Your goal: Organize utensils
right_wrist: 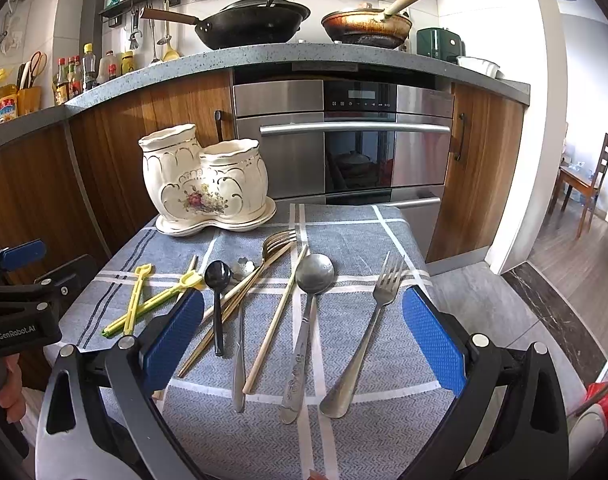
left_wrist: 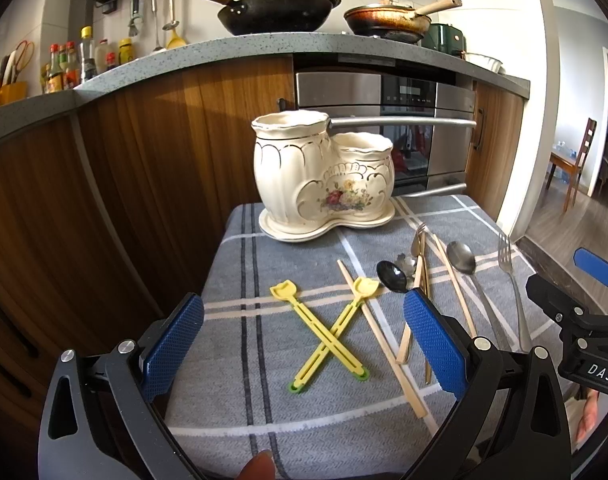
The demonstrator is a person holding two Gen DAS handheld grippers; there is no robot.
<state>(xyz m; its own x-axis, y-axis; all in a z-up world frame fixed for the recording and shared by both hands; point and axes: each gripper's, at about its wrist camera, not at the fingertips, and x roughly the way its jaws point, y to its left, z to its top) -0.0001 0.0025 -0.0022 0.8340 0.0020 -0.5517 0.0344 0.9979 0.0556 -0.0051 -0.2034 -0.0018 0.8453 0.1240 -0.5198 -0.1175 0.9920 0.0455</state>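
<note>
A cream ceramic two-cup utensil holder (left_wrist: 324,176) (right_wrist: 203,184) stands at the far end of the grey checked cloth (left_wrist: 304,400) (right_wrist: 344,232). Two yellow plastic utensils (left_wrist: 324,340) (right_wrist: 143,300) lie crossed. Beside them lie wooden chopsticks (left_wrist: 384,340) (right_wrist: 275,320), a black spoon (left_wrist: 392,276) (right_wrist: 217,280), a steel spoon (left_wrist: 462,258) (right_wrist: 310,292), a steel fork (left_wrist: 512,288) (right_wrist: 372,320) and a second fork (right_wrist: 279,240). My left gripper (left_wrist: 304,344) is open over the yellow utensils. My right gripper (right_wrist: 304,344) is open over the spoons and fork.
Wooden cabinets and a steel oven (right_wrist: 344,140) stand behind the small table. Pans (right_wrist: 255,20) sit on the counter above. Floor (right_wrist: 564,280) opens to the right, with a chair (right_wrist: 592,184) beyond. The other gripper shows at each view's edge (left_wrist: 584,312) (right_wrist: 23,304).
</note>
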